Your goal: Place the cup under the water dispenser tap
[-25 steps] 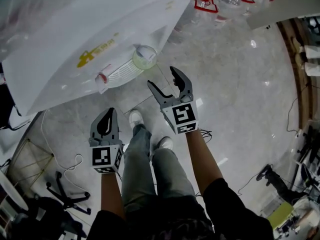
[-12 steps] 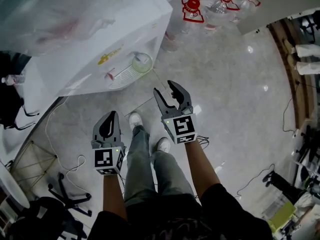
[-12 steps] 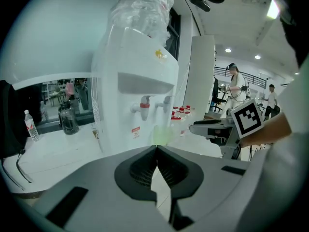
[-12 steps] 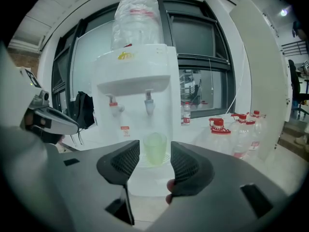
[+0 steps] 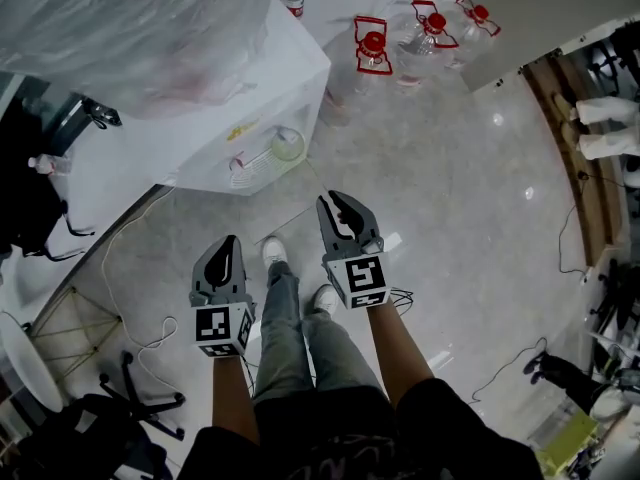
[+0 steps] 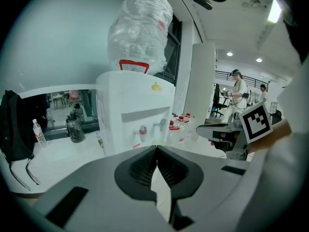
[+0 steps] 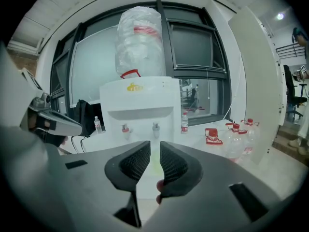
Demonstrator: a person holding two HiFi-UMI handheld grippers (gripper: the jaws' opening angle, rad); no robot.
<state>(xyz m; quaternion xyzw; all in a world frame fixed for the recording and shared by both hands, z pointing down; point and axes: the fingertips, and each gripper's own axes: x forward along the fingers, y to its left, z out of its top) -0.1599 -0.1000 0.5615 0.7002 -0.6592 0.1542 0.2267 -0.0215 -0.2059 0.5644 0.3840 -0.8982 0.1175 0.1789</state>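
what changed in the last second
Both grippers drew back from the dispenser. The right gripper has just been closing its jaws, with nothing between them. The left gripper stayed shut; the cup stayed under the tap.

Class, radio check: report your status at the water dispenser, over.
Left gripper shut, empty. Right gripper empty, jaws just been closing, narrow gap. Green cup on drip tray of water dispenser, below taps. Nothing blocking.

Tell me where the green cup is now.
The green cup stands upper left of centre in the head view, on the drip tray of the water dispenser, left of the red-capped bottles on the floor.
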